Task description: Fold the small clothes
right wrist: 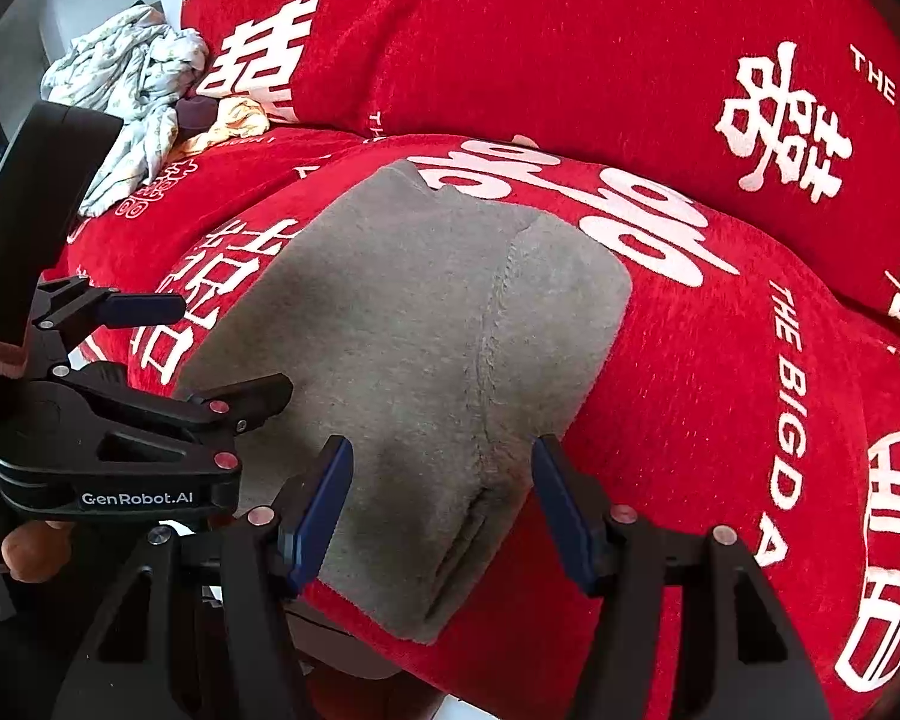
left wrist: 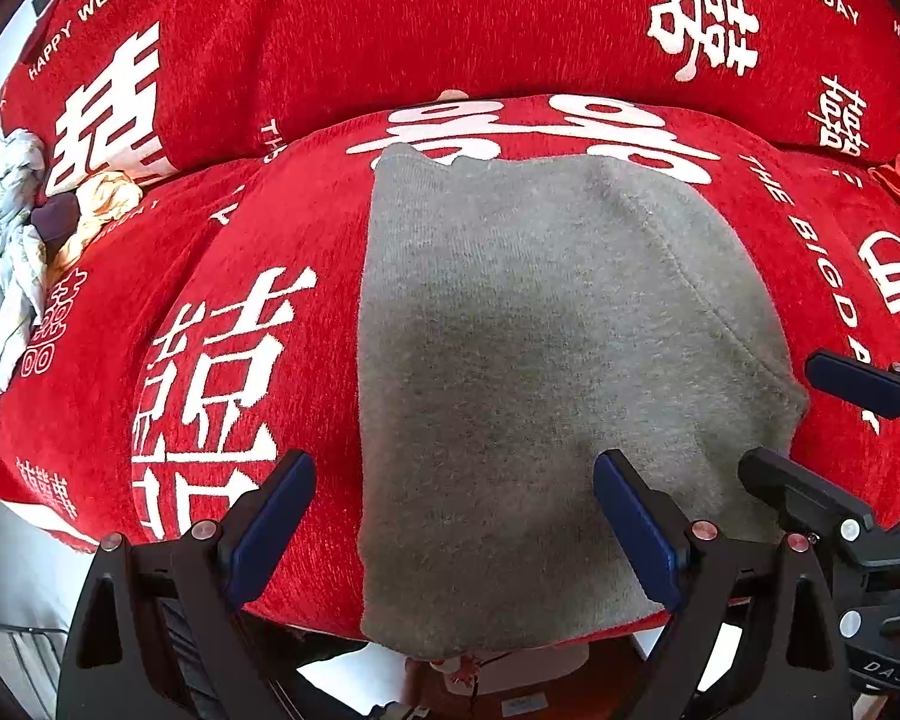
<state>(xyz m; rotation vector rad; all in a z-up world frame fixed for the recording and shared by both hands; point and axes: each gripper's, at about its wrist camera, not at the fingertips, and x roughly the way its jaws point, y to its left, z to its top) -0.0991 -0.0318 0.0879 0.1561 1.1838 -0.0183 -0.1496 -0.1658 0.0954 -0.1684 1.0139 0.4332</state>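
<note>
Grey knit garment [left wrist: 510, 330] lies flat on the red seat cushion [left wrist: 240, 228], its near end draped over the cushion's front edge. One raised seam [right wrist: 489, 360] runs lengthwise, puckered into small creases close to the front edge.

Left gripper [left wrist: 453, 534]: jaws spread, nothing between the pads, poised over the garment's near left edge. Right gripper [right wrist: 441, 516]: jaws spread, straddling the seam's puckered end; pads look clear of the cloth, though contact underneath cannot be told.

Judgement: step in hand is taking the near edge for a fold toward the backrest [left wrist: 450, 18].

- Pinch only the top ply at both near corners; the thick fleece may bunch.
- Seat the pads fully past the hem, or the edge will slip.
- Lift both sides together so the fold line stays square.
- Smooth the pucker first, else it locks into the fold.

Around: pale printed cloth [right wrist: 126, 78] heaped at the cushion's far left corner, with a yellow piece [right wrist: 228, 123] and something dark beside it. All well apart from the garment. Nothing blocks the fold path; the grippers sit near each other, so crowding is the risk.
</note>
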